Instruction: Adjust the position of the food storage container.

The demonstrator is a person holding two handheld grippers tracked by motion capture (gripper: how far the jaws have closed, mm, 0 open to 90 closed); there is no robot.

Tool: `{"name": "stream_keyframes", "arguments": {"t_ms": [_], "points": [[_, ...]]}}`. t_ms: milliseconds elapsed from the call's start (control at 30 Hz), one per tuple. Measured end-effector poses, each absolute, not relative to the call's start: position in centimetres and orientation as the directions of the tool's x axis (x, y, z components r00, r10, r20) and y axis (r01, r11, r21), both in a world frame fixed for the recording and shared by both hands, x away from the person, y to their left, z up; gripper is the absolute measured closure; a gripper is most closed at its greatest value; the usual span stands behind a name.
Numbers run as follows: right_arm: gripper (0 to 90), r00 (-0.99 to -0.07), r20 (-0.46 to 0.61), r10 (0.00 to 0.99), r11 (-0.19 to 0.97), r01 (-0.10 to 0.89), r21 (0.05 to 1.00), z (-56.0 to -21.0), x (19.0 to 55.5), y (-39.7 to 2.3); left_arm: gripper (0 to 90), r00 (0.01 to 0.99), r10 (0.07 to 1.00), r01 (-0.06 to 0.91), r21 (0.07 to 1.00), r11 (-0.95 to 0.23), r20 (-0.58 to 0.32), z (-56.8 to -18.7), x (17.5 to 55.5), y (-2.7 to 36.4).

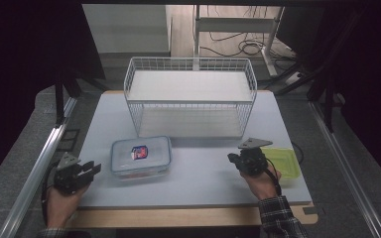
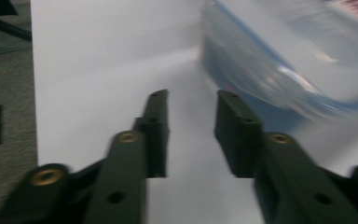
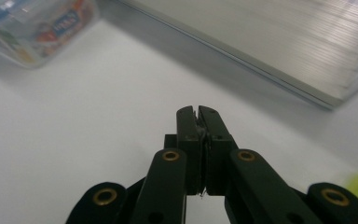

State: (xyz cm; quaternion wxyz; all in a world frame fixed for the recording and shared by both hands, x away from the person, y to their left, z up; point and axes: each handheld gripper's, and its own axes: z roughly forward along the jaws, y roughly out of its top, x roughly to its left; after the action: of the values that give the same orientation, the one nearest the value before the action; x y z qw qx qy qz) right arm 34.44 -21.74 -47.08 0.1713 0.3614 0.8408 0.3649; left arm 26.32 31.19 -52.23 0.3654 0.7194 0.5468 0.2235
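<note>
Dim room; pale table (image 1: 198, 173) bears wire basket (image 1: 190, 96).

My left gripper (image 2: 192, 100) has matte black jaws with flat rectangular pads, brass-ringed pivots behind the fingers (image 2: 156, 121). My right gripper (image 3: 198, 110) matches; a grey three-cornered plate tops it, black cable trailing behind, plaid sleeve (image 1: 280, 218) at the wrist.

Dim room, grey floor (image 1: 25, 148), cables (image 1: 238, 47)
</note>
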Motion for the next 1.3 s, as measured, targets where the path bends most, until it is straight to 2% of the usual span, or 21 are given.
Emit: {"name": "stream_keyframes", "arguments": {"t_ms": [67, 200, 433, 500, 700, 1033, 1300], "points": [[88.5, -0.697, -0.003, 0.717, 0.468, 0.478, 0.744, -47.2, 34.7, -21.0, 76.5, 0.294, 0.953, 0.619, 0.775, -0.13, -0.075, -52.1, 28.1, 31.2], [86.1, -0.715, 0.008, 0.699, 0.476, 0.473, 0.741, -47.5, 35.4, -19.9, 83.4, 0.294, 0.953, 0.612, 0.781, -0.127, -0.075, -52.1, 30.2, 30.7], [86.7, -0.714, 0.018, 0.7, 0.457, 0.468, 0.756, -48.1, 36.4, -19.2, 87.8, 0.318, 0.947, 0.593, 0.789, -0.158, -0.05, -52.1, 31.8, 29.1], [89.2, -0.71, 0.013, 0.704, 0.452, 0.462, 0.763, -48.2, 36.4, -19.2, 88.0, 0.311, 0.946, 0.588, 0.8, -0.117, -0.091, -52.0, 31.9, 29.2], [89.6, -0.726, 0.018, 0.687, 0.453, 0.448, 0.771, -47.9, 36.1, -19.0, 89.8, 0.321, 0.942, 0.581, 0.806, -0.113, -0.099, -51.9, 32.3, 28.4], [89.6, -0.737, 0.003, 0.675, 0.478, 0.441, 0.76, -48.4, 35.9, -17.7, 89.8, 0.41, 0.908, 0.56, 0.811, -0.172, -0.09, -51.8, 33.1, 25.2], [89.6, -0.731, 0.015, 0.683, 0.492, 0.474, 0.73, -49.1, 36.1, -17.5, 89.8, 0.487, 0.868, 0.539, 0.815, -0.214, -0.095, -51.7, 33.3, 22.1]]}}
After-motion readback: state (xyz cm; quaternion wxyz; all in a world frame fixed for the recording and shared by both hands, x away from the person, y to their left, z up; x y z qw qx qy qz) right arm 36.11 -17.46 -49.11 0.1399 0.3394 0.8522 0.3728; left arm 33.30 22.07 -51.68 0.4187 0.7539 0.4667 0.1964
